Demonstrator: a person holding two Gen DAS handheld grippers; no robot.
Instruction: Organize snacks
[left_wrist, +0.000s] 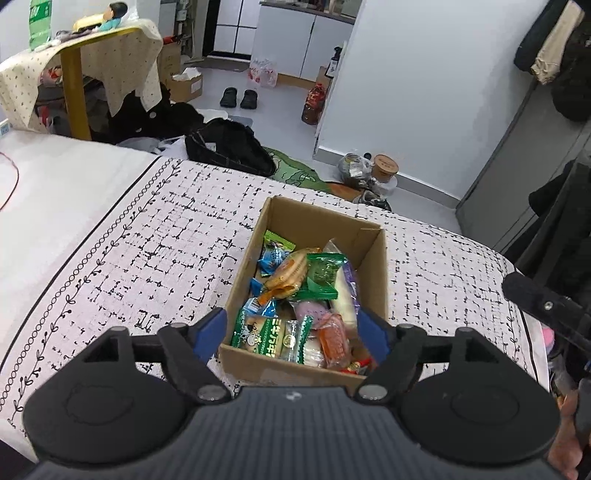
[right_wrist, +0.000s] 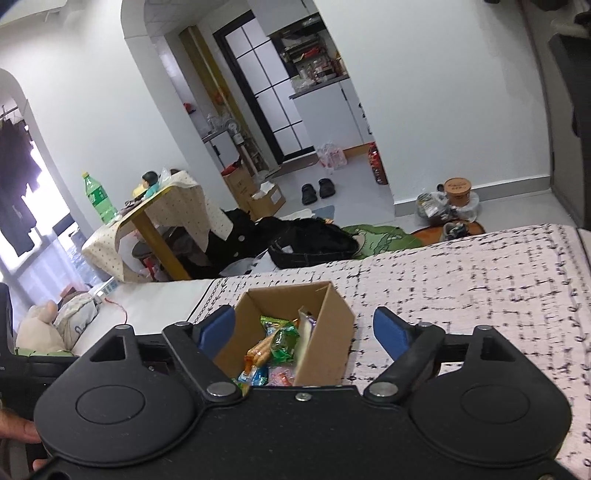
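An open cardboard box (left_wrist: 373, 273) sits on a bed with a white, black-dashed cover (left_wrist: 147, 240). Several wrapped snacks (left_wrist: 295, 291) fill it, among them green, blue and orange packets. My left gripper (left_wrist: 295, 326) hovers over the box's near end, open, blue fingers (left_wrist: 212, 332) apart and nothing pressed between them. In the right wrist view the same box (right_wrist: 328, 325) lies just ahead with snacks (right_wrist: 277, 347) showing inside. My right gripper (right_wrist: 308, 328) is open above it, with empty blue fingers (right_wrist: 391, 332) straddling the box's width.
Beyond the bed's far edge the floor holds a black bag (left_wrist: 229, 146), dark clothes, slippers (left_wrist: 238, 98) and a tub (left_wrist: 386, 168) by the wall. A draped yellow table (left_wrist: 77, 74) with a green bottle (right_wrist: 98, 199) stands at the left. The other gripper (left_wrist: 546, 306) shows at right.
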